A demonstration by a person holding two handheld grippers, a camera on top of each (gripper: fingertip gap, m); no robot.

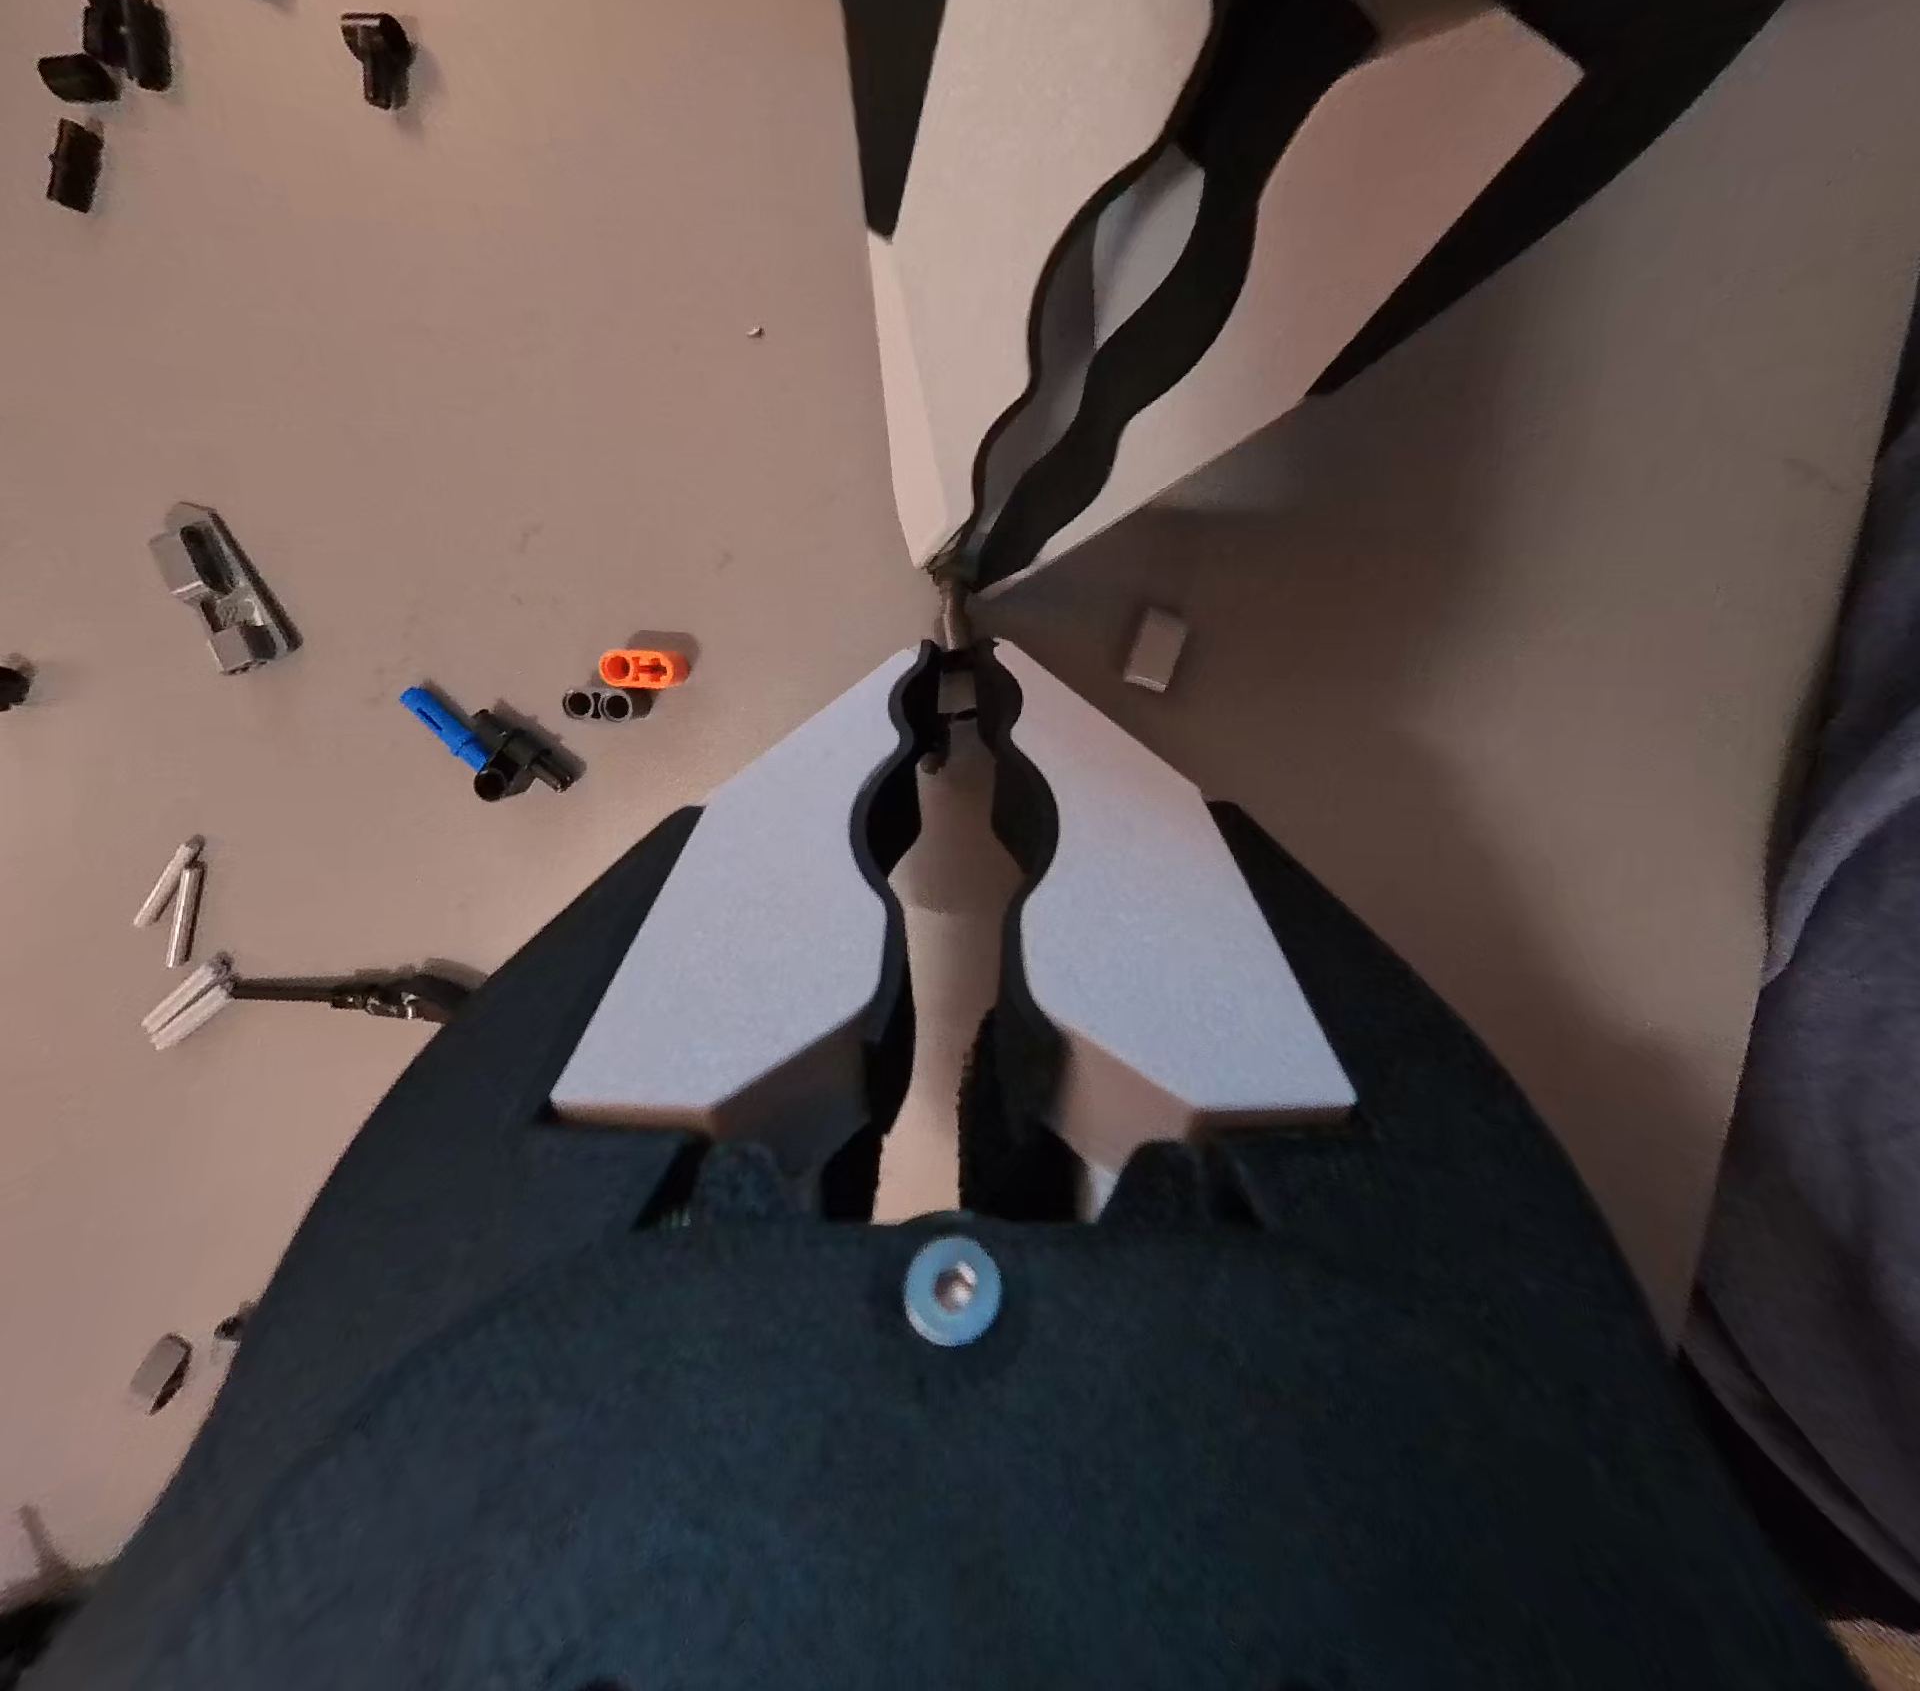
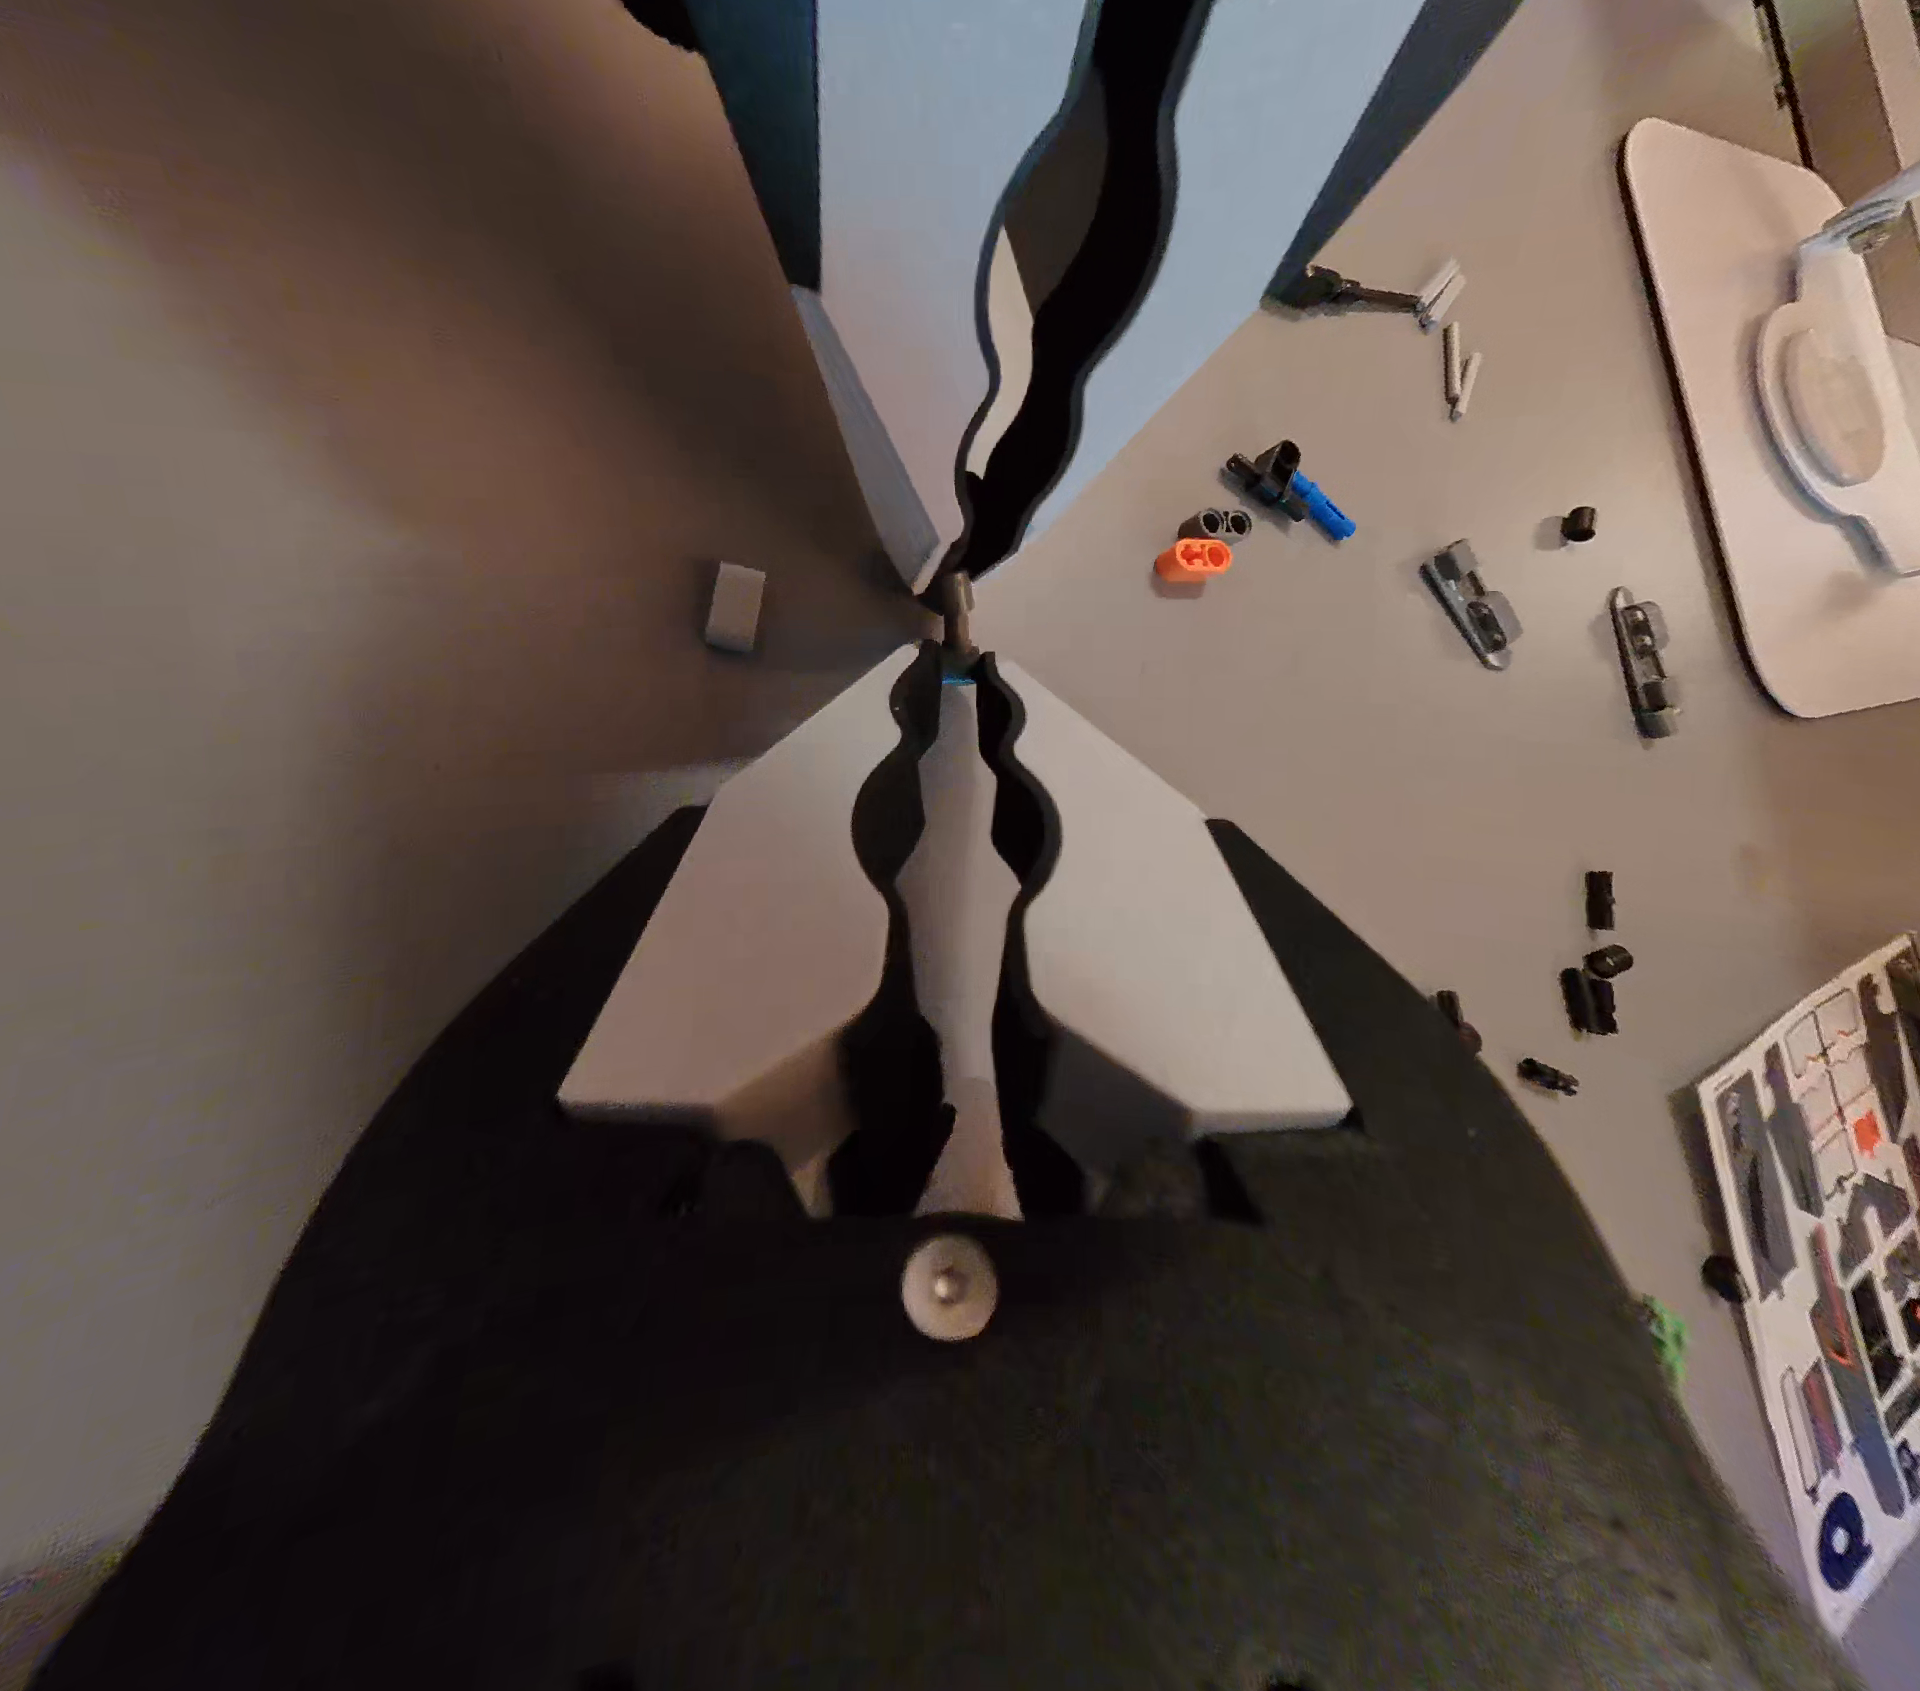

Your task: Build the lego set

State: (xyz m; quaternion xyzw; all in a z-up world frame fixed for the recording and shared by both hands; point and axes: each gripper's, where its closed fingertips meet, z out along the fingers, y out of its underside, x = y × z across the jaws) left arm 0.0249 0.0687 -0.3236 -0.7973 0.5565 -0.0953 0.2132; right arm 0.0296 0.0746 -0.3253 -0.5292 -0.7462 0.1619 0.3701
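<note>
Two claws tip-to-tip; bare table (image 2: pixel 312 706) beside

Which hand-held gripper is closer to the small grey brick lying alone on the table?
Neither clearly: both tips meet beside the small grey brick. The left hand-held gripper and right hand-held gripper pinch small pieces tip to tip, equally near it, not touching it.

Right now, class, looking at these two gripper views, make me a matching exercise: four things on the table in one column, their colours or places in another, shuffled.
Things:
1. connector beside the twin dark tubes
2. pin stuck in the black joint
3. small block lying alone near the gripper tips
4. sticker sheet

Descriptions:
A. blue
B. grey
C. orange
D. at the table's edge, right wrist view only

Pairs: 1-C, 2-A, 3-B, 4-D
</note>
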